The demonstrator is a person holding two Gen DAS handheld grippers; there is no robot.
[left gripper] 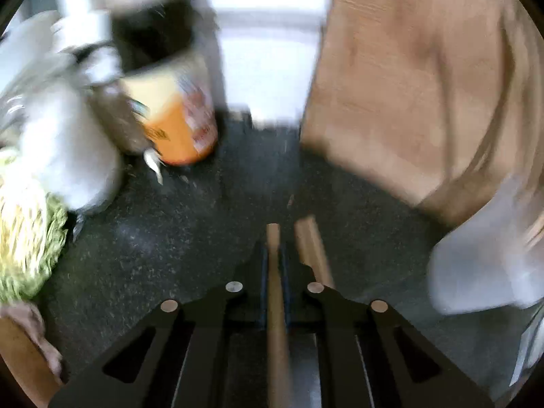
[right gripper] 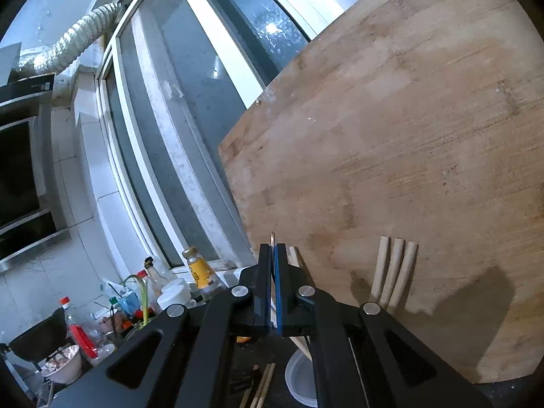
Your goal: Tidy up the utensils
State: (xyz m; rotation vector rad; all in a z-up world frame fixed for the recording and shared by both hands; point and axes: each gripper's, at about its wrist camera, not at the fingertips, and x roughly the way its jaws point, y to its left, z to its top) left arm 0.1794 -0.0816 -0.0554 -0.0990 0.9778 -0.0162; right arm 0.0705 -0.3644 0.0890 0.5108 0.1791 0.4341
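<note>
Left gripper [left gripper: 273, 255] clamped on a wooden chopstick [left gripper: 273, 306], the stick lying along the line of the fingers, tip poking out just past them over the dark speckled counter [left gripper: 190, 238]. A second chopstick [left gripper: 311, 248] just beside the held one, on its right, roughly parallel, apart from the pads; whether resting on the counter or leaning cannot be told through the blur. Pointing steeply down at the counter, with the big wooden board [left gripper: 408, 85] to the right of the held stick and an orange-labelled jar [left gripper: 176, 125] well to its left.

Right gripper [right gripper: 272, 255] closed on something thin and pale, a sliver showing above the pads; probably another chopstick, though too little visible to be sure. Aimed level toward the window [right gripper: 190, 119], board on its right. Three chopstick ends [right gripper: 394, 268] standing upright against the board, right of the right gripper; a few more loose sticks [right gripper: 261, 387] low on the counter beneath it.

Likely next: gathering the left stick with the upright bunch, which sits nearer the right hand. Long axes differ, so a wrist turn toward upright probably needed first.
</note>
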